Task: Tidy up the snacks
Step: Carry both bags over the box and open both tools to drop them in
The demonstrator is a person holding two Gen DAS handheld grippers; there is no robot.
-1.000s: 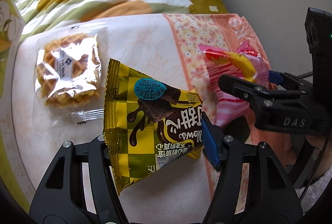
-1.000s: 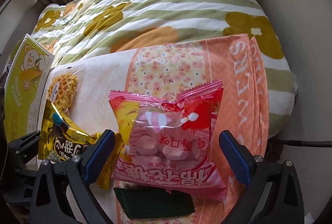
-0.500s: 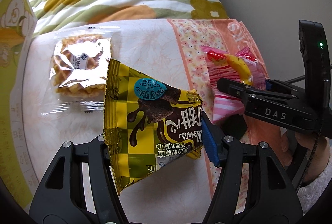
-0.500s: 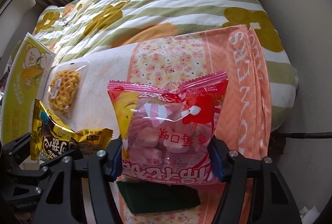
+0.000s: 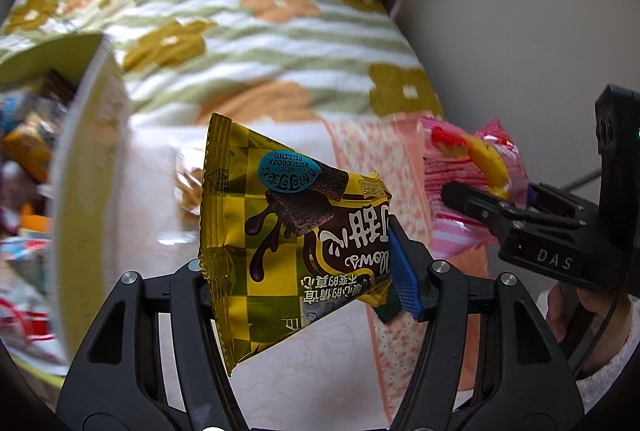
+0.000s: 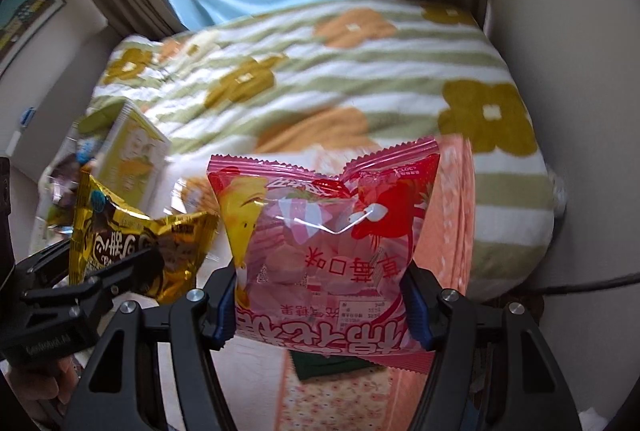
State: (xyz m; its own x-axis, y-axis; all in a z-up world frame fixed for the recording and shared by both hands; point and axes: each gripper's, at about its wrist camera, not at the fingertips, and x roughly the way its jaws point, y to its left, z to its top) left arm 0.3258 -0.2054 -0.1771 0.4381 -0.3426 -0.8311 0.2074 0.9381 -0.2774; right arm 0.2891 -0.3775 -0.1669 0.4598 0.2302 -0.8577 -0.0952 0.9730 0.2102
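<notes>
My left gripper (image 5: 304,271) is shut on a yellow and brown chocolate snack packet (image 5: 288,231) and holds it up off the cloth. My right gripper (image 6: 320,307) is shut on a pink marshmallow bag (image 6: 324,251), also lifted. In the left wrist view the pink bag (image 5: 468,183) hangs at the right in the other gripper. In the right wrist view the yellow packet (image 6: 132,239) sits at the left. A wrapped waffle (image 5: 188,183) lies on the cloth, mostly hidden behind the yellow packet.
A yellow-green snack box (image 5: 80,151) stands open at the left, holding several packets (image 5: 24,151); it also shows in the right wrist view (image 6: 132,151). A pink floral cloth (image 6: 452,231) covers a striped flower blanket (image 6: 320,71). A dark green packet (image 6: 332,363) lies below the pink bag.
Both grippers have risen off the cloth with their packets and swung left toward the box. The right gripper closed on the pink bag during the last second.
</notes>
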